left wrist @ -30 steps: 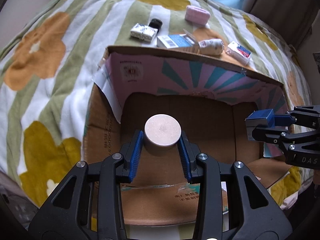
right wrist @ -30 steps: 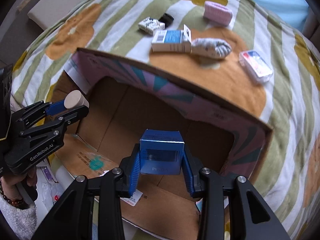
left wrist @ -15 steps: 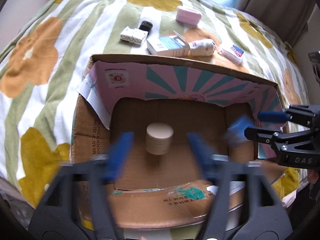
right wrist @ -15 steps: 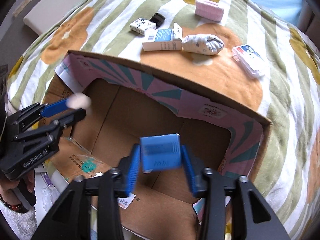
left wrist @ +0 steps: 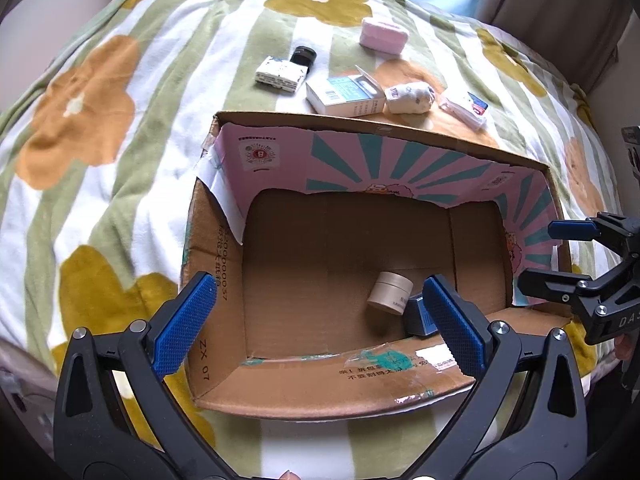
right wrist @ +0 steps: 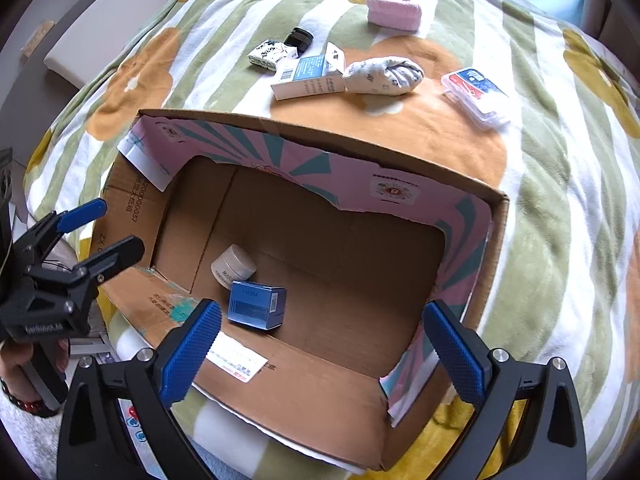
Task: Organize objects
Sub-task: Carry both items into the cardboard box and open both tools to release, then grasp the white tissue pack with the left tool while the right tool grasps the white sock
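A striped blanket with orange and mustard flowers fills both views. On it, at frame centre, sits an open cardboard box with a pink-and-teal printed inner wall.

Low in the left wrist view the left gripper stands wide apart, its blue pads holding nothing; the same is true of the right gripper low in the right wrist view. Each also shows at the other view's edge, spread and empty.

On the box floor, a blue carton lies just beside a cream jar tipped on its side; they look to be touching.

Above the box, in the upper middle of the frames, loose items lie on the blanket: a white-and-blue carton with an open flap, a rolled patterned sock against its end, a clear plastic case to the right, a pink pouch higher up, a small patterned packet and a black cap beside it.
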The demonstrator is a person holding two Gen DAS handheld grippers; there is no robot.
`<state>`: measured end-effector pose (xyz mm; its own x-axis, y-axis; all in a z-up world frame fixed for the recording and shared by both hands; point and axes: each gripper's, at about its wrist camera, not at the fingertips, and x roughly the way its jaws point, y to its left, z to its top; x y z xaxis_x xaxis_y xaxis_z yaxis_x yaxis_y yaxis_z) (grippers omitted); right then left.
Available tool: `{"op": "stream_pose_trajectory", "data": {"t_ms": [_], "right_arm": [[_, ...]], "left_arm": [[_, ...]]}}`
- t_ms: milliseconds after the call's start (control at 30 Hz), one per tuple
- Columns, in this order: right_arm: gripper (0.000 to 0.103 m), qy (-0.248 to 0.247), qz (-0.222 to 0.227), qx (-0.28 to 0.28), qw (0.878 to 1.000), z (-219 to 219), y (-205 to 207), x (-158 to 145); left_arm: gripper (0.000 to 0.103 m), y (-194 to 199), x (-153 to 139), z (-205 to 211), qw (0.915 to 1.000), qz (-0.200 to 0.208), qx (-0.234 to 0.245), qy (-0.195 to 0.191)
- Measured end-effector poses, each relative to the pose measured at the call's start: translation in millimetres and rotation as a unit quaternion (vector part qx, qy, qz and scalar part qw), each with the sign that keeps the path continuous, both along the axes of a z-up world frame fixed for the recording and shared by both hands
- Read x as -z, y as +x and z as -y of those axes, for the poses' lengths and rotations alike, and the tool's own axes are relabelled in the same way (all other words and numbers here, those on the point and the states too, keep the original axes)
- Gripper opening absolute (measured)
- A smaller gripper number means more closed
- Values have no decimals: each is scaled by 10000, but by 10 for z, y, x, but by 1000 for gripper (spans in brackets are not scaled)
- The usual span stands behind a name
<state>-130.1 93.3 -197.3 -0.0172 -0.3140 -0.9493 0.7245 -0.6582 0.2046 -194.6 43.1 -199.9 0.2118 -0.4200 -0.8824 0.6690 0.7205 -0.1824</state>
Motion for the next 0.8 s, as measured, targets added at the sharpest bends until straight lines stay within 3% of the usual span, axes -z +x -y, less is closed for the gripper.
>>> {"op": "stream_pose_trajectory", "data": {"t_ms": [600,800], "right_arm": [[101,7,-217,145,9997,121,-103,-265],[101,-117,-221,566,9981,173,-211,-415]], "left_arm": [[103,345,-268,13,9966,-30,-799,-196],[103,550,-455,5,9952,-21,-955,-226]]}}
